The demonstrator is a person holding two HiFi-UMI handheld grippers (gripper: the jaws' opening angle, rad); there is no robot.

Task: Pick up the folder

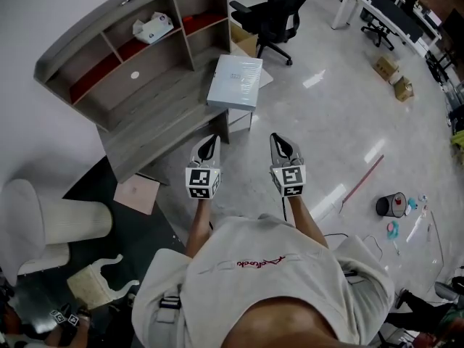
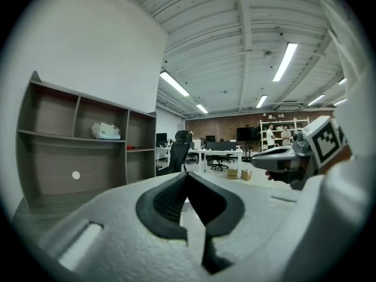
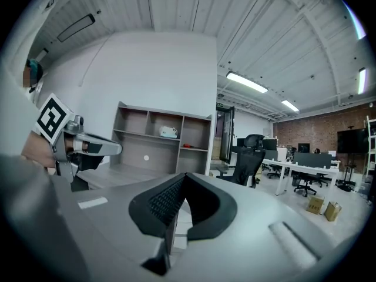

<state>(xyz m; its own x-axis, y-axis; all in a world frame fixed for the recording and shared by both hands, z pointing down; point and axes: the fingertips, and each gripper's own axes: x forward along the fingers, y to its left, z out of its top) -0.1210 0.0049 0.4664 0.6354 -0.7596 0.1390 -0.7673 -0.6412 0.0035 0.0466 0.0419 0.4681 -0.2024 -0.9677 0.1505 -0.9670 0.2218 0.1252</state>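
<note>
Where the folder lies: the pale blue folder [image 1: 234, 82] sits flat on the right end of a grey wooden worktop [image 1: 156, 118], with part of it jutting past that end over the floor [image 1: 326, 122].
Left tongs: the left tongs [image 1: 210, 139] are clenched, tips meeting and nothing between them (the left gripper view shows the dark pads closed to a point). They are held out level, short of the folder and clear of it.
Right tongs: the right tongs [image 1: 278, 138] are likewise clenched and empty. They are level with the left pair, just to its right, above bare floor and nearer than the folder.
Marker cubes: a black-and-white marker cube [image 1: 203, 183] sits behind each pair of tongs, near the wrists.
Person: seen from above in a light grey shirt [image 1: 254, 274], both forearms stretched towards the worktop.
Shelf unit: an open shelf unit [image 1: 109, 46] rises along the far side of the worktop. A white packet [image 1: 152, 27] rests in one upper compartment.
Far right: a black office chair [image 1: 272, 17] stands beyond the folder, and two cardboard boxes [image 1: 391, 75] sit on the floor well apart from it.
</note>
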